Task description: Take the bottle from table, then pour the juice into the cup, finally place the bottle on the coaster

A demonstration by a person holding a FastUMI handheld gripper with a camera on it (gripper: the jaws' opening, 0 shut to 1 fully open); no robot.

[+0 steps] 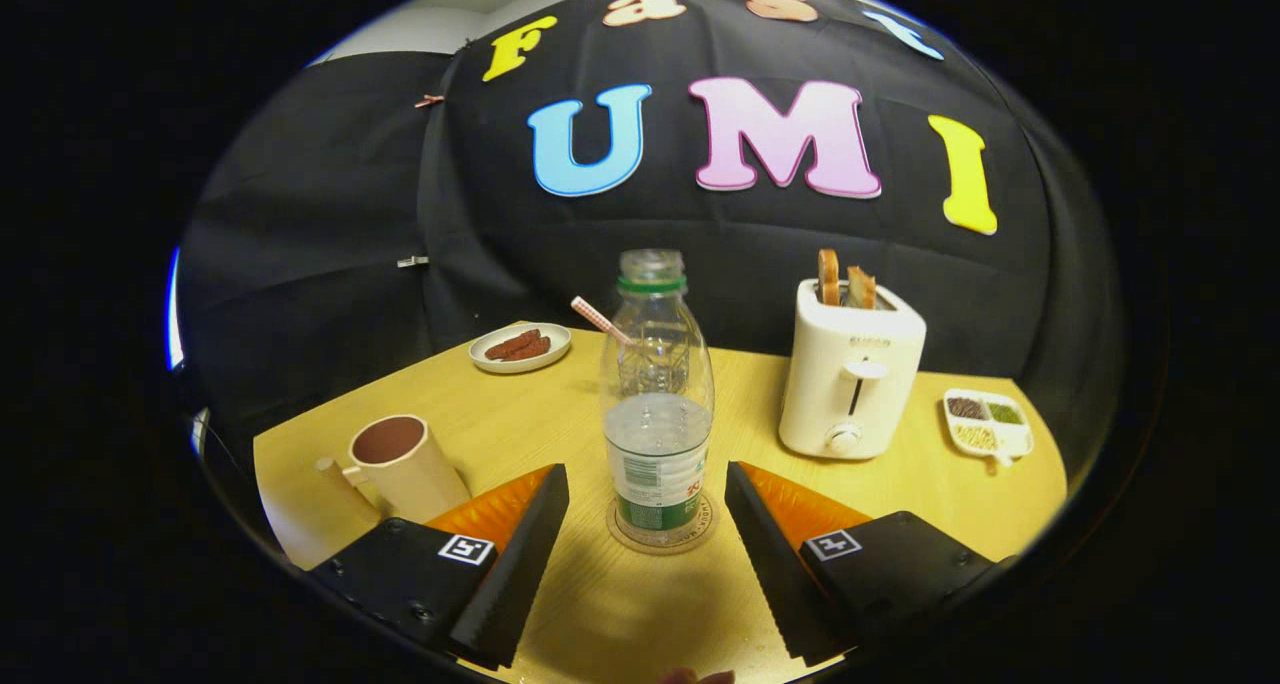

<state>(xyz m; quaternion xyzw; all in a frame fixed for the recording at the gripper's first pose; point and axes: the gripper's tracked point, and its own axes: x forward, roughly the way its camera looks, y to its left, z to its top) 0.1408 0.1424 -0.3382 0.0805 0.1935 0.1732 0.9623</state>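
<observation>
Between the two spread fingers stands the bottle point(657, 404), upright on the round coaster point(662, 537), and the gripper point(646, 534) is wide apart, neither finger touching it — clear table on both sides of the label. It's a clear plastic bottle, cap off, green ring at the neck, a green and white label round the lower half; how much is left inside, hard to tell. Off to the left of the left finger point(510, 574), the tan cup point(405, 467) sits tilted in this bent view, handle to its outer side, with a dark reddish inside. Beyond the bottle, a red-checked straw point(600, 321) pokes out from behind its shoulder. Further back, a small white plate point(520, 348) carries brown strips of food. On the other side, beyond the right finger point(770, 564), a white toaster point(850, 374) stands with two slices of toast point(845, 282) sticking up from the slots. Next to that, near the far edge of the wooden table point(520, 424), a little divided dish point(988, 424) holds dark, green and pale bits
</observation>
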